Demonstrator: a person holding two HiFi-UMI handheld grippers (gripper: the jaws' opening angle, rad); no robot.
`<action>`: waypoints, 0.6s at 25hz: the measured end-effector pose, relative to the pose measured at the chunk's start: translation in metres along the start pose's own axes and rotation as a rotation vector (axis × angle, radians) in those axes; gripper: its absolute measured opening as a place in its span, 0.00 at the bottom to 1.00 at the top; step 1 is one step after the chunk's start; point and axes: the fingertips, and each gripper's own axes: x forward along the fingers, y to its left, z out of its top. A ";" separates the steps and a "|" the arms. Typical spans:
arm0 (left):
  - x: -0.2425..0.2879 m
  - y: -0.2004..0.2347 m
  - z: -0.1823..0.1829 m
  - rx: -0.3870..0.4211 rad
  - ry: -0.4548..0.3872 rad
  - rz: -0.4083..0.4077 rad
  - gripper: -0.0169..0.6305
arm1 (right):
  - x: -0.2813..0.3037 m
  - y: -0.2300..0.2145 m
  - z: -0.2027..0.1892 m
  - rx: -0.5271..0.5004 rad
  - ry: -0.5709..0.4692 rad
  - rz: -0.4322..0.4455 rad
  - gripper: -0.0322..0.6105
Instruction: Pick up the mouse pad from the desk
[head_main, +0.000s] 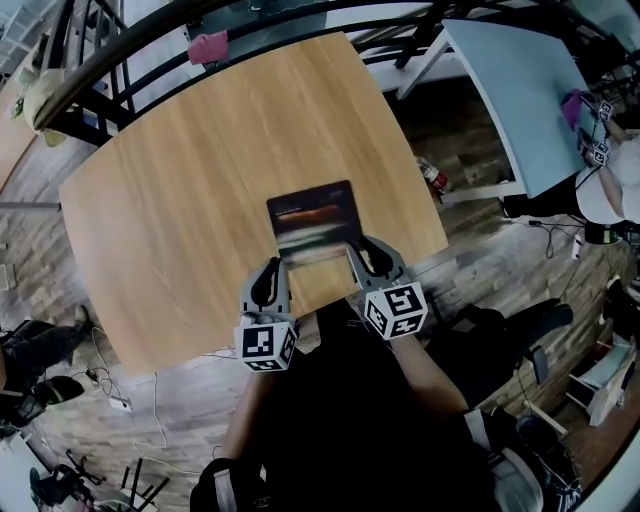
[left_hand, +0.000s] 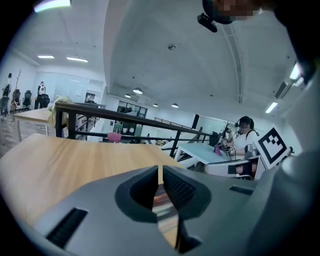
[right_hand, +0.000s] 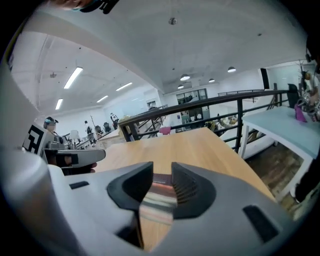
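Observation:
The mouse pad (head_main: 313, 215), dark with a reddish printed band, lies flat on the wooden desk (head_main: 190, 180) close to its near edge. My left gripper (head_main: 274, 264) is at the pad's near left corner with its jaws shut and nothing between them; in the left gripper view (left_hand: 160, 172) only a thin slit shows, with the pad (left_hand: 162, 205) behind it. My right gripper (head_main: 364, 245) is at the pad's near right corner, jaws open. The right gripper view (right_hand: 162, 180) shows the pad (right_hand: 159, 197) through the gap. The pads are not pressing on it.
A black railing (head_main: 120, 60) runs behind the desk, with a pink object (head_main: 208, 45) at it. A pale blue table (head_main: 520, 90) stands to the right, where a seated person (head_main: 610, 190) works. A bottle (head_main: 432, 176) and cables (head_main: 150, 400) lie on the floor.

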 end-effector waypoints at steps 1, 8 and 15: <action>0.008 0.003 -0.010 -0.003 0.030 0.012 0.07 | 0.008 -0.007 -0.009 0.011 0.033 0.005 0.29; 0.056 0.027 -0.094 -0.047 0.265 0.082 0.34 | 0.057 -0.055 -0.075 0.075 0.242 0.007 0.38; 0.089 0.047 -0.169 -0.139 0.458 0.120 0.43 | 0.092 -0.083 -0.136 0.108 0.426 -0.004 0.41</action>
